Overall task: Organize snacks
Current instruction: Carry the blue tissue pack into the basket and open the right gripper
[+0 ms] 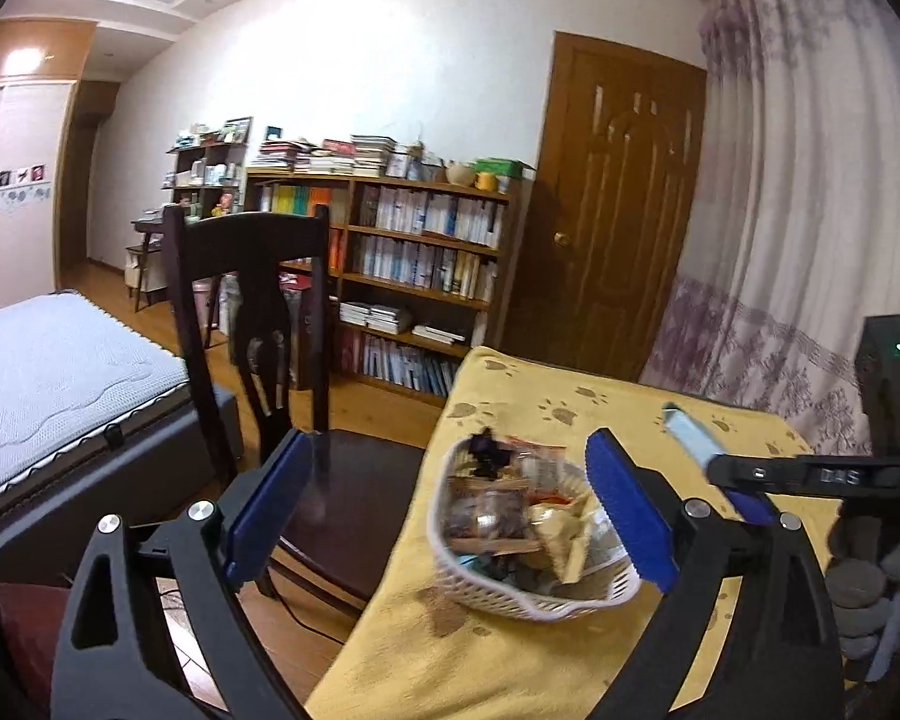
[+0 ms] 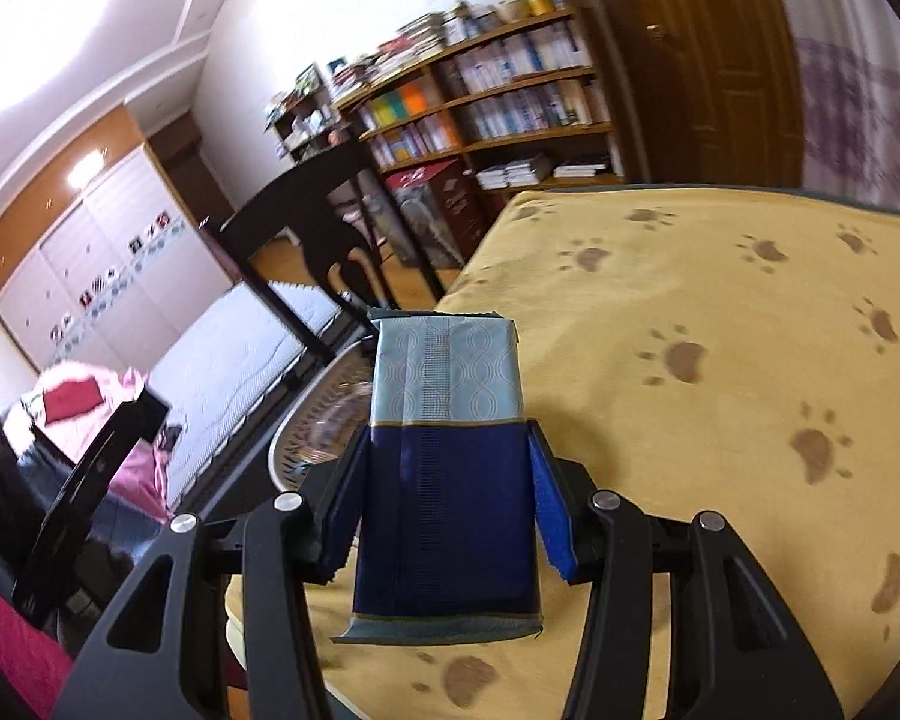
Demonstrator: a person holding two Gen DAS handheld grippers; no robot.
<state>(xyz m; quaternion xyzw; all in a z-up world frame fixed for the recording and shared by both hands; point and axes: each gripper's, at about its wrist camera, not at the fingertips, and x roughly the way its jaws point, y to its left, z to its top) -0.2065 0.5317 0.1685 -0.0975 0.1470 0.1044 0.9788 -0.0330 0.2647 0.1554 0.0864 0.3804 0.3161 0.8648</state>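
A white slotted basket sits on the yellow paw-print tablecloth, directly ahead of the left gripper and between its spread blue pads; the jaws stand wide apart with nothing in them. The basket is heaped with mixed wrapped snacks, too blurred to name singly. To that gripper's right, the right gripper appears side-on, carrying a snack packet. The right wrist view alone shows the packet clearly: dark blue below, pale patterned blue above, clamped between the right gripper's pads above the cloth. A clear tray lies left of it.
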